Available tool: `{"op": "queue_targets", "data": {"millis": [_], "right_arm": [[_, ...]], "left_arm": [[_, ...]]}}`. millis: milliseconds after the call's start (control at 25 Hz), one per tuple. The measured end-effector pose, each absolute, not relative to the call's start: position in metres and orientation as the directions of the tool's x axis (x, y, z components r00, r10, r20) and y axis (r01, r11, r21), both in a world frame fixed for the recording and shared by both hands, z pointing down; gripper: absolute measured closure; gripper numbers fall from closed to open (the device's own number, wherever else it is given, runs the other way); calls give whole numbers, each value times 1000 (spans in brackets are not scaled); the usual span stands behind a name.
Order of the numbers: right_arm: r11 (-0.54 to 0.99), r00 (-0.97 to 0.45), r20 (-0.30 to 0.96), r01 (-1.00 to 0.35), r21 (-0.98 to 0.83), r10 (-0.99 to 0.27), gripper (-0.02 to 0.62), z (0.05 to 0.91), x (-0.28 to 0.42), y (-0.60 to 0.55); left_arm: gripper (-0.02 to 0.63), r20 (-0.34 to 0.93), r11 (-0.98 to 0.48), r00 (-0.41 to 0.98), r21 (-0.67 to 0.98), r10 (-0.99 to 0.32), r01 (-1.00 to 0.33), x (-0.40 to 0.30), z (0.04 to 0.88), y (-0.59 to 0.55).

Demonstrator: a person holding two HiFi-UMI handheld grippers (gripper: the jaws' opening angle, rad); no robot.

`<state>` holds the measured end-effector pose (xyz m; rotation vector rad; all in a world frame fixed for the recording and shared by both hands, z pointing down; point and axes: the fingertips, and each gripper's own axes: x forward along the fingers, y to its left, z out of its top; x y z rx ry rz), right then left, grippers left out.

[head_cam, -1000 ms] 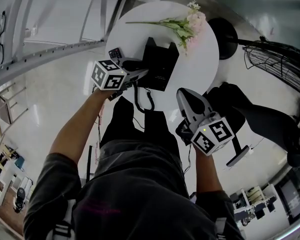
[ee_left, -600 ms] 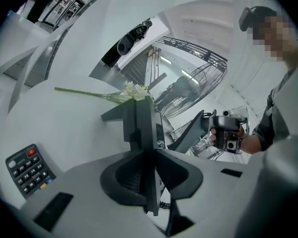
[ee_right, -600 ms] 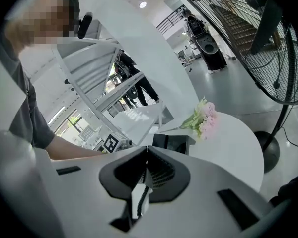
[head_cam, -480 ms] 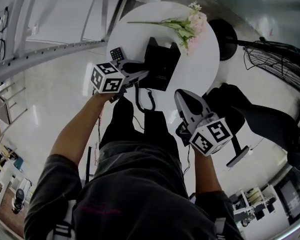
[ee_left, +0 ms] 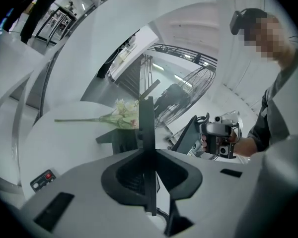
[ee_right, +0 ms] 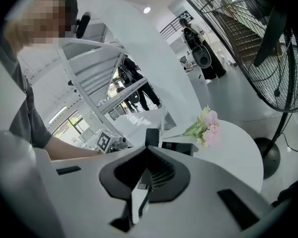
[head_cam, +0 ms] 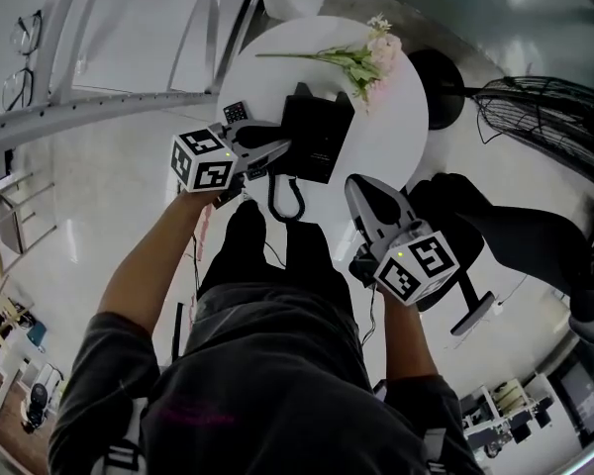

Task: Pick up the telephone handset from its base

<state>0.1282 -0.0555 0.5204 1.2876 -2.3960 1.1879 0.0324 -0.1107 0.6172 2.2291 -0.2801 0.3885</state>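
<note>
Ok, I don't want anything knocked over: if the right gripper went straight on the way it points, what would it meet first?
Probably the black telephone base on the round white table, just beyond the right gripper's tips. Depth is unclear, so it might touch the table's near edge first.

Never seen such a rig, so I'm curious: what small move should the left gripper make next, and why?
Probably raise the left gripper straight up a bit. Its jaws have just been closing on the handset, which is close beside the base, with its cord looped below.
</note>
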Motion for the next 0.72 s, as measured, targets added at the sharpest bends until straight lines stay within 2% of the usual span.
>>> {"op": "queue_targets", "data": {"millis": [720], "right_arm": [[331, -544, 368, -799, -502, -755, 574, 440, 142, -67]], "left_arm": [[529, 186, -756, 961, 594, -204, -275, 0, 446, -108]]}}
